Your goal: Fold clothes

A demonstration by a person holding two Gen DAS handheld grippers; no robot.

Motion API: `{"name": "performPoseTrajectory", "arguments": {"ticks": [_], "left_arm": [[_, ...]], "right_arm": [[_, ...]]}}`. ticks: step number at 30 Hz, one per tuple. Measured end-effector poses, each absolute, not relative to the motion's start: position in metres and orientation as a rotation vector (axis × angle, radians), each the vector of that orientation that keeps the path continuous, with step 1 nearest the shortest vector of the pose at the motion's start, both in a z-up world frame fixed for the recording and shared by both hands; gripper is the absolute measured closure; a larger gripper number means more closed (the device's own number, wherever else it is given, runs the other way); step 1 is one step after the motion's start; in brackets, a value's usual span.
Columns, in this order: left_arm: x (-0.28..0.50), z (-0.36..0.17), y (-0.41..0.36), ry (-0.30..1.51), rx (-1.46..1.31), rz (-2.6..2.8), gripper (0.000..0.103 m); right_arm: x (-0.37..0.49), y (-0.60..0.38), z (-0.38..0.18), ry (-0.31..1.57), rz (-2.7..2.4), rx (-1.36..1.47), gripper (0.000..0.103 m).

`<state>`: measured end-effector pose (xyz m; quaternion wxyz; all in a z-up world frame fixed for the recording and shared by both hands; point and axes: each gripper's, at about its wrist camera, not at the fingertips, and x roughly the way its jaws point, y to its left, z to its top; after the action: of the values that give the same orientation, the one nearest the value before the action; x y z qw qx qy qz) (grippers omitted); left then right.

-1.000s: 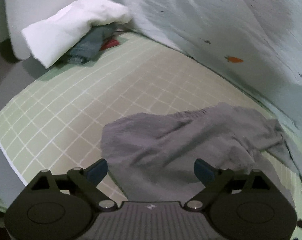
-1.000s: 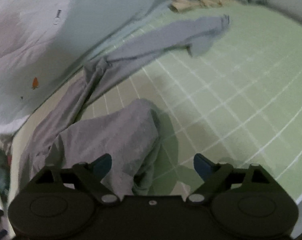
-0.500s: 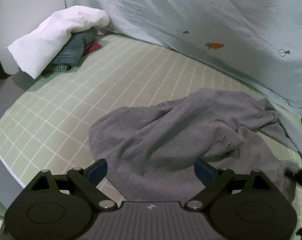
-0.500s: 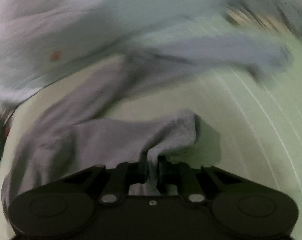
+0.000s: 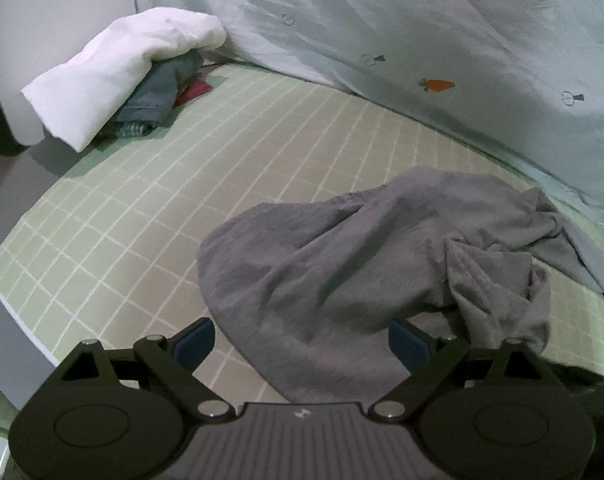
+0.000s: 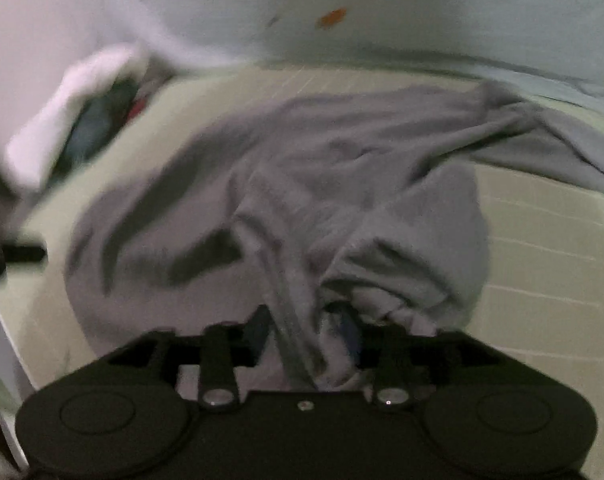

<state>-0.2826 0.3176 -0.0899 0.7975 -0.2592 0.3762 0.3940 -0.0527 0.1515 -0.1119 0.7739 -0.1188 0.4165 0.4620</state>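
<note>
A grey garment (image 5: pixel 381 264) lies crumpled at lower centre of the left view on a green checked sheet (image 5: pixel 182 208), long axis running to the upper right. The left gripper (image 5: pixel 302 340) gapes wide, empty, over its near edge. The right gripper (image 6: pixel 305 332), jaws just reopening partway, has a fold bunched between them; whether it grips is unclear.
</note>
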Motion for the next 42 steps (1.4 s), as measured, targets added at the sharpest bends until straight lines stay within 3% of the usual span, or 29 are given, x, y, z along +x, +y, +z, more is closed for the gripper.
{"name": "performPoseTrajectory", "arguments": {"ticks": [7, 11, 18, 19, 22, 26, 34, 36, 37, 38, 42], "left_arm": [[-0.281, -0.094, 0.322, 0.816, -0.58, 0.844, 0.009], [-0.277, -0.094, 0.324, 0.825, -0.567, 0.831, 0.009], [-0.265, -0.094, 0.322, 0.84, -0.542, 0.808, 0.009], [-0.263, -0.093, 0.32, 0.843, -0.535, 0.805, 0.009], [-0.256, -0.092, 0.316, 0.854, -0.514, 0.794, 0.009], [-0.25, -0.093, 0.313, 0.861, -0.508, 0.785, 0.009], [-0.238, -0.099, 0.31, 0.89, -0.51, 0.76, 0.009], [-0.235, -0.101, 0.308, 0.899, -0.511, 0.757, 0.009], [-0.233, -0.102, 0.306, 0.903, -0.511, 0.754, 0.009], [-0.232, -0.102, 0.305, 0.906, -0.509, 0.751, 0.009], [-0.226, -0.101, 0.297, 0.913, -0.486, 0.737, 0.009]], "right_arm": [[-0.022, 0.124, -0.094, 0.866, 0.85, -0.06, 0.045], [0.0, 0.111, -0.1, 0.903, 0.745, 0.023, 0.033], [0.049, 0.106, -0.134, 1.112, 0.696, 0.294, 0.024], [0.054, 0.105, -0.14, 1.138, 0.691, 0.337, 0.029], [0.063, 0.104, -0.149, 1.177, 0.714, 0.389, 0.094], [0.056, 0.078, -0.119, 1.028, 0.71, 0.35, 0.095], [0.052, -0.021, -0.02, 0.558, 0.345, 0.037, 0.095], [0.055, -0.041, -0.019, 0.498, 0.183, -0.084, 0.09], [0.061, -0.048, -0.026, 0.506, 0.127, -0.154, 0.078], [0.067, -0.055, -0.033, 0.521, 0.077, -0.216, 0.058], [0.076, -0.093, -0.052, 0.639, 0.022, -0.169, 0.044]]}}
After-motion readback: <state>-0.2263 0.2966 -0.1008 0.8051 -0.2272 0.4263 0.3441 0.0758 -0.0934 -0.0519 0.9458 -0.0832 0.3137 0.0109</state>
